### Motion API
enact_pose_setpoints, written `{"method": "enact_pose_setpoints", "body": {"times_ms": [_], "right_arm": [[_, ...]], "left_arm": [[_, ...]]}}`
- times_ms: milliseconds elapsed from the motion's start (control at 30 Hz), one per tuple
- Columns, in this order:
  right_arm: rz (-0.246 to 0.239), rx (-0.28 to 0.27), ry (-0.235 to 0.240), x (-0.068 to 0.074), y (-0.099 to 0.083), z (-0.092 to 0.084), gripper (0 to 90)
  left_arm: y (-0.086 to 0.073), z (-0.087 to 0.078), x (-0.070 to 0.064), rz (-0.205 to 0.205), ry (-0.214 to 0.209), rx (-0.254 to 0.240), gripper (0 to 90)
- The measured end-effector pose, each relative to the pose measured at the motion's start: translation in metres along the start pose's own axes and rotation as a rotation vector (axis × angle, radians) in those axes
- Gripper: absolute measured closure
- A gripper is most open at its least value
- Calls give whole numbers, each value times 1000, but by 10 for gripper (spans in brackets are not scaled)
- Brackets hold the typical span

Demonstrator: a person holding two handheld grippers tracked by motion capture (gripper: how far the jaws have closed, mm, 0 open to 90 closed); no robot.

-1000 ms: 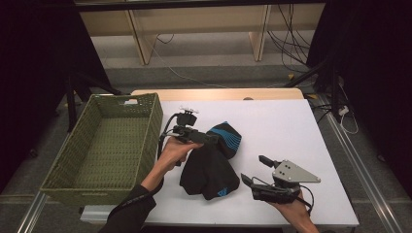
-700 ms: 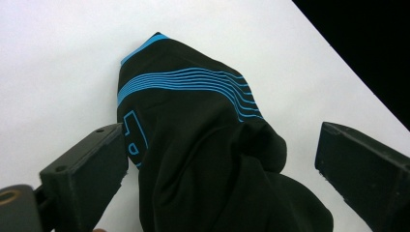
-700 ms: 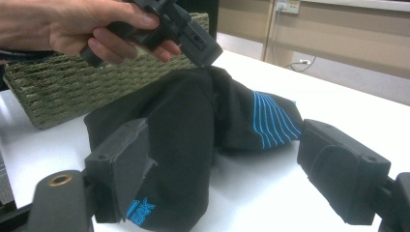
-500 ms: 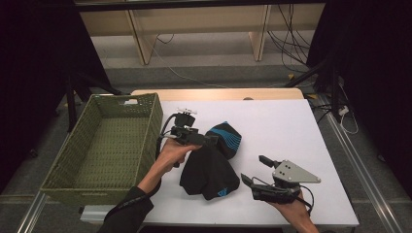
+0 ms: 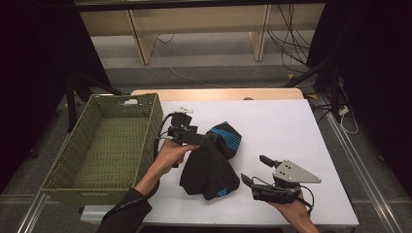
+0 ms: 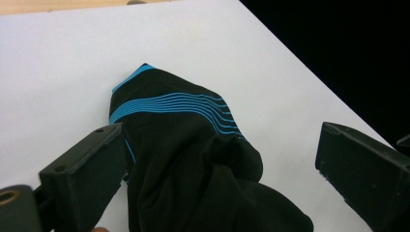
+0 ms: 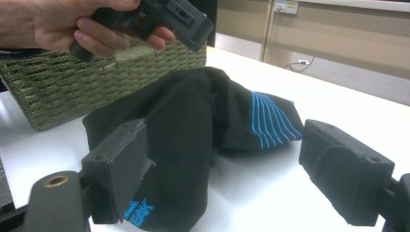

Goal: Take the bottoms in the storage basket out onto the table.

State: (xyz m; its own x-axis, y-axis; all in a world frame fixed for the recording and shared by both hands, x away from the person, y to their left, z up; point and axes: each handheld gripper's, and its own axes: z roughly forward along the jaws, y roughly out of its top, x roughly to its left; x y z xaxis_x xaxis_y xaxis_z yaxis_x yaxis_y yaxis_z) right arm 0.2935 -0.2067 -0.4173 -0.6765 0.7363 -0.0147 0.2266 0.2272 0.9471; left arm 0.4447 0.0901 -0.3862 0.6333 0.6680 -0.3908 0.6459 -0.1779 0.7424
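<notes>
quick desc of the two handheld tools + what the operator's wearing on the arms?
Both are black handheld units with two blocky black jaws. The left tool has a small white part on top and a black cable looping from its rear. The right tool carries a grey three-cornered plate with small dark holes and trails a black cable. The left forearm ends in a dark sleeve.
</notes>
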Motion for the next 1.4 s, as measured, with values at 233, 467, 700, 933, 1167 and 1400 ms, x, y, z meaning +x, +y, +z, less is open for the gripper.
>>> {"method": "enact_pose_setpoints", "body": {"times_ms": [233, 467, 700, 933, 1167, 1400], "right_arm": [[-1, 0, 0, 0, 0, 0, 189], [0, -1, -1, 0, 0, 0, 189], [0, -2, -2, 0, 0, 0, 188], [1, -3, -1, 0, 0, 0, 188], [0, -4, -2, 0, 0, 0, 188], [1, -7, -2, 0, 0, 0, 188]], "left_arm": [[-2, -7, 0, 2, -13, -39, 42], [-5, -12, -2, 8, -16, -58, 42], [-9, -19, -1, 9, -25, -109, 42], [-11, -24, -2, 16, -29, -141, 42], [-14, -26, -5, 41, -36, -172, 42], [-18, -30, -10, 83, -33, -197, 42]]}}
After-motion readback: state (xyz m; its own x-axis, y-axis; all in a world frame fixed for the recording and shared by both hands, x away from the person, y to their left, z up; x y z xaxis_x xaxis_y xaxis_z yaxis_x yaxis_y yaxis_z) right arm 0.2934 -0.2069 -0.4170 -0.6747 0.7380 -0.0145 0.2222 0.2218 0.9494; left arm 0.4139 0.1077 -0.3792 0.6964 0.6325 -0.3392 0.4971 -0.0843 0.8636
